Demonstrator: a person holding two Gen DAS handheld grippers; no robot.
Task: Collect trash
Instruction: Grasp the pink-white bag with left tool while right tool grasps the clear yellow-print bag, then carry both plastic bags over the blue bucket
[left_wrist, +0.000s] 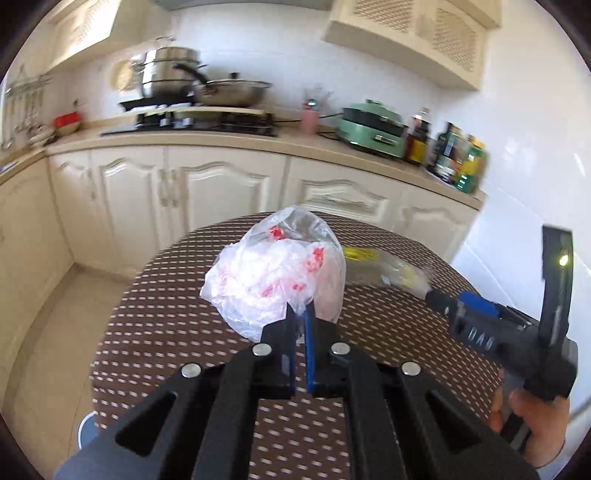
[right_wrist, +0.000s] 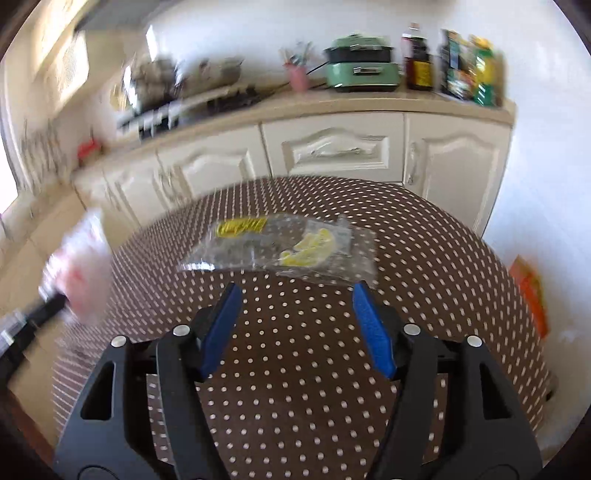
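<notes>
My left gripper (left_wrist: 300, 309) is shut on a crumpled clear plastic bag with red print (left_wrist: 275, 273) and holds it up over the round brown dotted table (left_wrist: 166, 314). The bag shows blurred at the left in the right wrist view (right_wrist: 83, 273). A flat clear wrapper with yellow print (right_wrist: 284, 247) lies on the table (right_wrist: 295, 387), just beyond my open, empty right gripper (right_wrist: 297, 291). The wrapper also shows in the left wrist view (left_wrist: 384, 267), with the right gripper (left_wrist: 432, 295) beside it.
Cream kitchen cabinets (left_wrist: 221, 184) and a counter run behind the table, with a stove and pots (left_wrist: 199, 92), a green cooker (left_wrist: 369, 125), a pink cup (left_wrist: 309, 118) and bottles (left_wrist: 458, 155). An orange box (right_wrist: 532, 295) sits low at the right by the wall.
</notes>
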